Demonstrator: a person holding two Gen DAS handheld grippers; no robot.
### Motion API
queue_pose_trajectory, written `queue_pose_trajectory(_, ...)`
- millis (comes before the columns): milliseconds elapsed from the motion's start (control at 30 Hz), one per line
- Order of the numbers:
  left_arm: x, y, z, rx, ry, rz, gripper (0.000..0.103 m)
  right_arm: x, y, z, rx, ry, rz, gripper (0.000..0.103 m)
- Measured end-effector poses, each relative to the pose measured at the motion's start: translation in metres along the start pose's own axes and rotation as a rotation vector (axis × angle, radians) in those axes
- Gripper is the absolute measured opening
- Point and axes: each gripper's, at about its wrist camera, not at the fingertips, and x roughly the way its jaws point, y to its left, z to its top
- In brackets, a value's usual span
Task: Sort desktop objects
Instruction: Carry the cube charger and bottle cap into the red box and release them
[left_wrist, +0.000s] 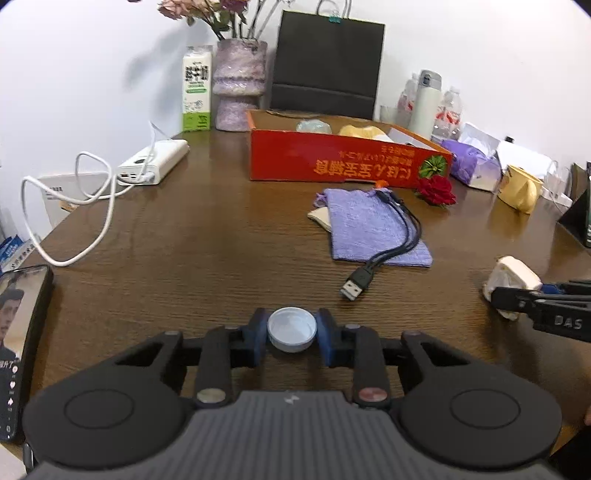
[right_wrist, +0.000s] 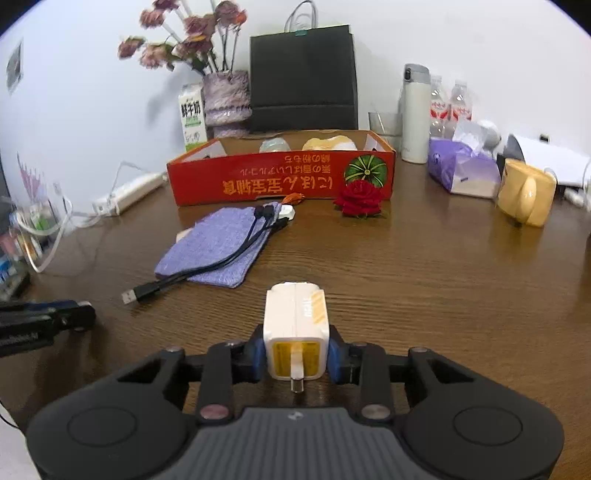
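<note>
Left tongs: level, low over the tabletop, clamped on a white bottle cap.
Right tongs: level, clamped on a white charger, prong facing the camera.
Ahead of both: purple pouch, red box.
Left view only: phone at far left.

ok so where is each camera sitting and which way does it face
Left wrist: sits on the left gripper, looking forward along the brown wooden table to the open red cardboard box; its blue-padded fingers clamp a white plastic bottle cap, and the right gripper enters at right.
Right wrist: sits on the right gripper, facing the same box; its fingers clamp a white wall charger, and the left gripper shows at left.
Shared: box, purple fabric pouch, black USB cable, red rose.
</note>
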Motion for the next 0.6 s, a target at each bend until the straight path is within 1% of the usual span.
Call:
queue_pose_trajectory(67,-0.003,-0.001,0.012,0.002,-0.025,-0.013,0.029,-0.002,0.000,0.010,0.001,-0.007,0.030,0.030)
queue_pose_trajectory(133,-0.005,-0.007,0.037,0.031,-0.091,-0.005,0.029,-0.003,-0.003,0.029,0.029,-0.031,0.069,0.030)
queue_pose_trajectory(200,0.000,-0.012,0.070,0.047,-0.149,-0.037,0.029,-0.003,-0.011,0.061,0.057,-0.076,0.123,0.030)
queue_pose_trajectory(233,0.008,-0.013,0.092,0.049,-0.172,-0.053,0.029,0.000,-0.014,0.081,0.058,-0.104,0.133,0.030)
queue_pose_trajectory(300,0.033,-0.017,0.137,0.064,-0.204,-0.054,0.029,0.009,-0.017,0.124,0.042,-0.182,0.119,0.030)
queue_pose_trajectory(333,0.049,-0.017,0.156,0.069,-0.196,-0.064,0.029,0.019,-0.018,0.146,0.027,-0.205,0.107,0.030)
queue_pose_trajectory(367,0.068,-0.016,0.174,0.074,-0.169,-0.093,0.029,0.032,-0.020,0.165,0.026,-0.213,0.100,0.031)
queue_pose_trajectory(400,0.093,-0.015,0.191,0.072,-0.130,-0.123,0.029,0.047,-0.023,0.181,0.028,-0.200,0.102,0.031)
queue_pose_trajectory(467,0.131,-0.017,0.211,0.083,-0.065,-0.135,0.029,0.087,-0.028,0.211,0.040,-0.126,0.139,0.031)
queue_pose_trajectory(500,0.151,-0.017,0.220,0.070,-0.027,-0.147,0.029,0.108,-0.030,0.222,0.044,-0.087,0.158,0.031)
queue_pose_trajectory(567,0.183,-0.016,0.230,0.041,0.053,-0.211,0.029,0.155,-0.031,0.239,0.054,0.007,0.178,0.031)
queue_pose_trajectory(600,0.200,-0.014,0.233,0.023,0.090,-0.220,0.029,0.178,-0.031,0.245,0.063,0.055,0.177,0.031)
